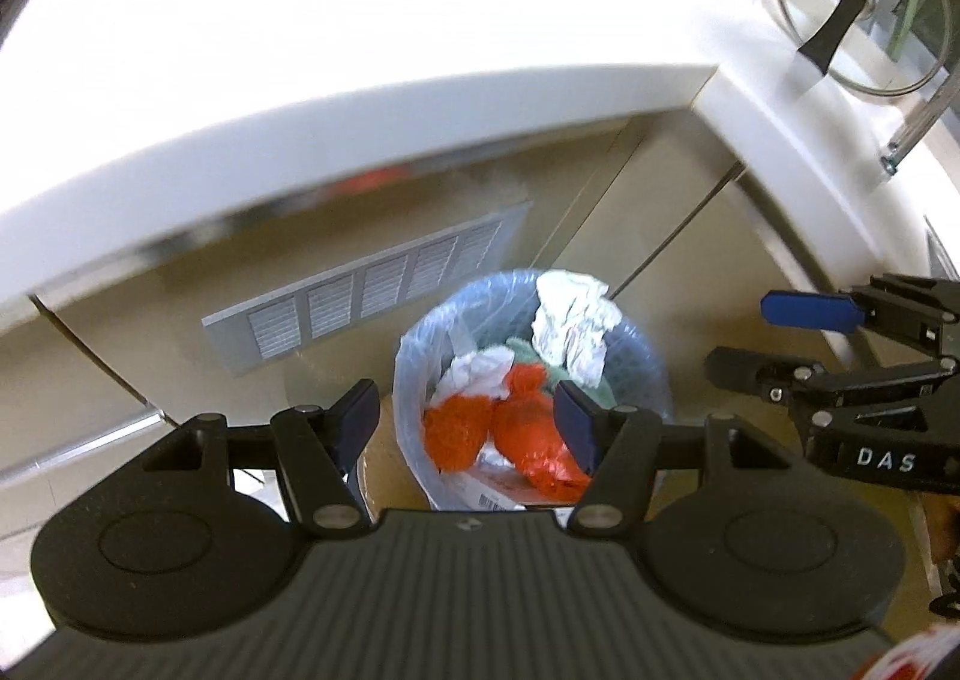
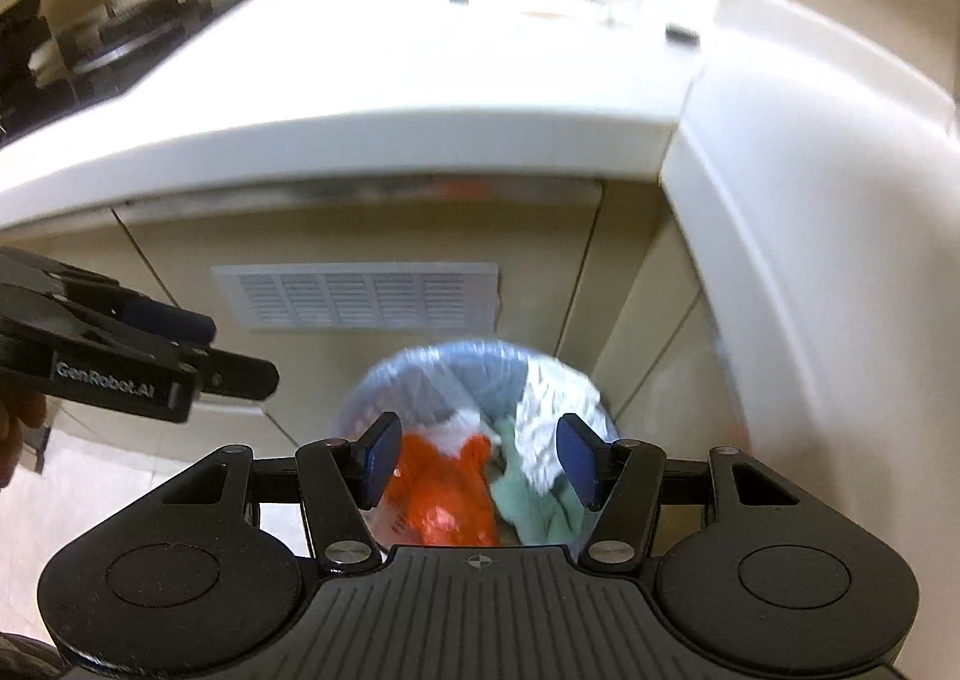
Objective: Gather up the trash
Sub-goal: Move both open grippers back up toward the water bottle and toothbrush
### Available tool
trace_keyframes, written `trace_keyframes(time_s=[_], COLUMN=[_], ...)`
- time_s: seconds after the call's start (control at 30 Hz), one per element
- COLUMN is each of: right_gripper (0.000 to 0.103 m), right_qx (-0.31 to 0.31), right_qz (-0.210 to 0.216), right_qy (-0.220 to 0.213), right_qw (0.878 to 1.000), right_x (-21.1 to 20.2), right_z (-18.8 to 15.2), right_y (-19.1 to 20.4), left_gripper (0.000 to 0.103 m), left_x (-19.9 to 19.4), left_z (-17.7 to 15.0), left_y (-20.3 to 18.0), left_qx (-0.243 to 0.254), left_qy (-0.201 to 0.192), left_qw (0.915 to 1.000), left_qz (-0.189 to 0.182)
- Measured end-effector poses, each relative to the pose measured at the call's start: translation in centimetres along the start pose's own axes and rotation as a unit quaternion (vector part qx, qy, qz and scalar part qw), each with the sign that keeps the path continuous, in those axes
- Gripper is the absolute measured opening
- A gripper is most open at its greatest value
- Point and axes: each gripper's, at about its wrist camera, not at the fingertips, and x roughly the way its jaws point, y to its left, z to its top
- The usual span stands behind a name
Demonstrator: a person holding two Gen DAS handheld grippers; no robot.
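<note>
Left gripper (image 1: 468, 419) and right gripper (image 2: 480, 458) were held spread, empty, above the bin (image 1: 420, 356); trash (image 1: 528, 410) was already deposited there.

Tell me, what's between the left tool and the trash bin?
Nothing. In the left wrist view the left tool hangs open above the bin, with only air down to the orange bags and crumpled paper inside.

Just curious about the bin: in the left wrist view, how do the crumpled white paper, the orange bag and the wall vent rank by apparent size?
1. Wall vent, clearly largest.
2. and 3. Orange bag and crumpled white paper look roughly alike; the tool's finger hides part of the bag, so I won't rank them.
</note>
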Motion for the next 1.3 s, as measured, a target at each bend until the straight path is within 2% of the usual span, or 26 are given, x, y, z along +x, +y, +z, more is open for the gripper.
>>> trace_keyframes(time_s=[0.2,0.43,0.63,0.77,1.03,1.17,1.3], right_gripper=[0.058,0.057,0.058,0.057,0.057,0.057,0.057], right_qx=[0.003,0.025,0.017,0.009,0.005,-0.006,0.005], right_qz=[-0.004,-0.008,-0.005,0.002,0.037,0.045,0.050], right_qy=[-0.056,-0.107,-0.133,-0.145,-0.148,-0.144,-0.138], right_qw=[0.998,0.994,0.991,0.989,0.988,0.989,0.989], right_x=[-3.1,-5.0,-5.5,-5.0,-2.7,-0.8,1.0], right_z=[2.0,4.7,7.1,8.6,11.3,13.0,15.1], right_y=[0.0,-1.7,-4.2,-6.0,-8.9,-9.1,-8.8], left_gripper=[0.061,0.061,0.061,0.061,0.061,0.068,0.070], left_x=[-3.0,-5.7,-7.5,-7.7,-7.3,-6.8,-5.3], left_z=[1.2,3.5,6.7,8.7,12.3,15.2,18.7], left_y=[-1.0,-2.1,-2.4,-2.1,-1.1,-0.2,1.5], left_qx=[0.027,0.044,0.041,0.036,0.043,0.078,0.121], left_qy=[-0.033,-0.079,-0.120,-0.136,-0.139,-0.136,-0.119], left_qw=[0.9990,0.9958,0.9919,0.9898,0.9871,0.9842,0.9819], left_qz=[-0.013,-0.011,-0.001,0.020,0.066,0.083,0.085])
